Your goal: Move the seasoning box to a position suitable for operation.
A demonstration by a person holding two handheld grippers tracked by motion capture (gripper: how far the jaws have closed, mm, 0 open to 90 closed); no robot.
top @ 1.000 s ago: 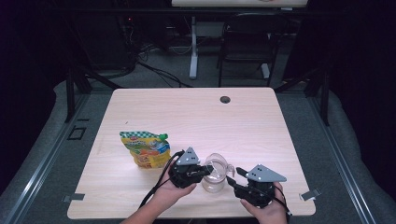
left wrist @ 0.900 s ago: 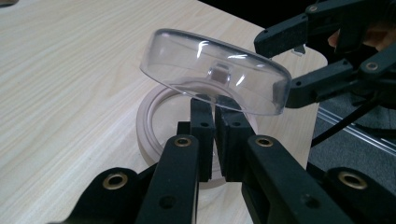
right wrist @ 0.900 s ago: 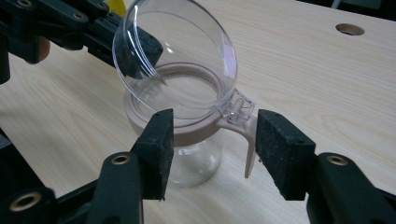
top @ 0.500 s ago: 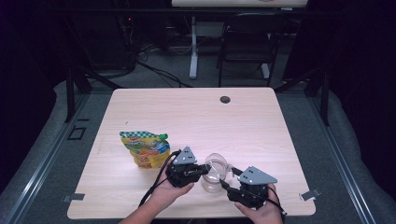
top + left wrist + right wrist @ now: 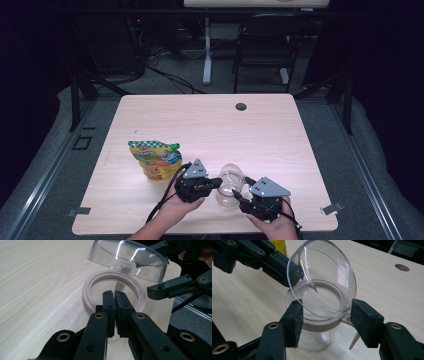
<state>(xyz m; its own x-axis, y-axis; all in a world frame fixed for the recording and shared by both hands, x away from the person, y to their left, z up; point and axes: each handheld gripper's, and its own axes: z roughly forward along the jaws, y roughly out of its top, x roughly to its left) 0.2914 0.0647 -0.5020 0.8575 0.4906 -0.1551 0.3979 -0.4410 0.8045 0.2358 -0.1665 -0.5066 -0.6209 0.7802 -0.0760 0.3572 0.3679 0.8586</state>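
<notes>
A clear jar [image 5: 229,192] [image 5: 319,337] with a beige collar ring [image 5: 86,292] stands near the table's front edge. Its clear domed lid [image 5: 322,277] [image 5: 127,253] is tipped up on its hinge. My left gripper [image 5: 219,181] [image 5: 115,293] is shut, tips over the ring's near rim, with nothing seen between the jaws. My right gripper [image 5: 241,188] [image 5: 328,317] is open and straddles the collar, its left pad [image 5: 293,322] against it and its right pad [image 5: 364,322] beside the hinge tab. A colourful pouch [image 5: 155,161] with a green cap lies to the left.
The light wooden table [image 5: 210,125] has a cable hole [image 5: 241,106] at its far edge. Metal brackets [image 5: 331,209] stick out at the front corners. A chair [image 5: 260,45] and a desk leg stand beyond the table.
My right gripper has moved left and closed in around the jar's collar. The left gripper has stayed at the jar's rim.
</notes>
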